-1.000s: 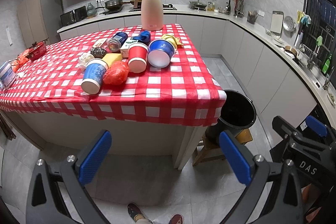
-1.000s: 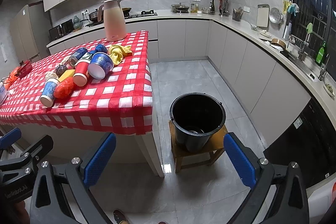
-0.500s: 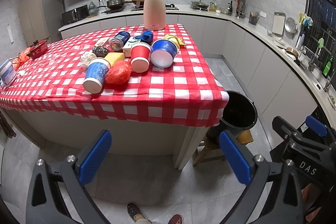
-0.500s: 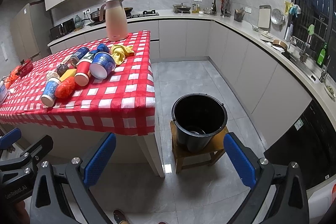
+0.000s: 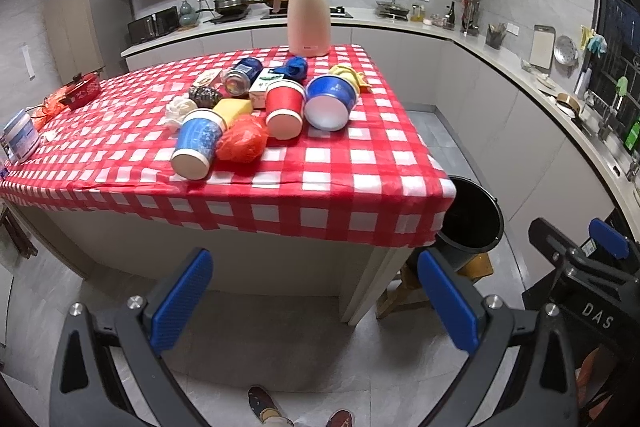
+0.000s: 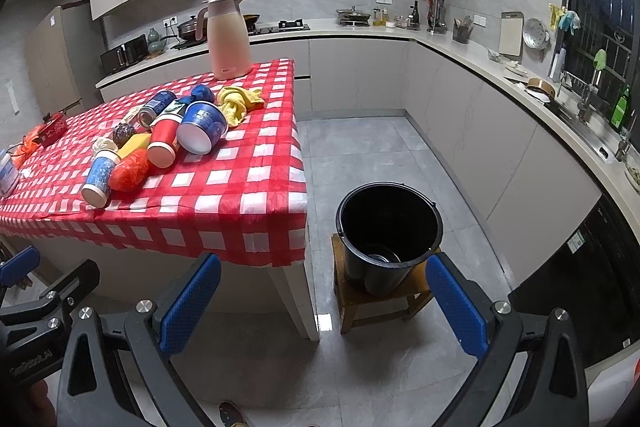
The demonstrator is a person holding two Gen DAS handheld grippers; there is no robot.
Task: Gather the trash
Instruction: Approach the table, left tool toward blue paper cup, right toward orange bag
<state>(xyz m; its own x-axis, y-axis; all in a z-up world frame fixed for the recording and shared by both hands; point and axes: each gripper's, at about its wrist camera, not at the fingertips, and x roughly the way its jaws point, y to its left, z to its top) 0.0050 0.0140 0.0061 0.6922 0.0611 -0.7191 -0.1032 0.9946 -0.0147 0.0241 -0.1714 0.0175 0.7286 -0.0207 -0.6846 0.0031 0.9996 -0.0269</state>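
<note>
- Left gripper (image 5: 314, 303) spread wide, holding nothing, low above the floor before the checked table (image 5: 340, 183).
- Right gripper (image 6: 322, 303) likewise wide apart and empty.
- Trash heaped mid-table: 2 blue cups (image 5: 197, 143), 1 red cup (image 5: 284, 109), orange bag (image 5: 242, 141), can (image 5: 240, 77).
- Black bucket (image 6: 390, 231) on a wooden stool (image 6: 376, 297) beside the table's corner.

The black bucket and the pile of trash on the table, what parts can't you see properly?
- Black bucket, left wrist view: the table corner hides most of it.
- Bucket's bottom, right wrist view: something lies there, too dark to name.
- Box behind the red cup: label too small to read.
- Yellow cloth, left wrist view: mostly hidden behind the blue bowl.
</note>
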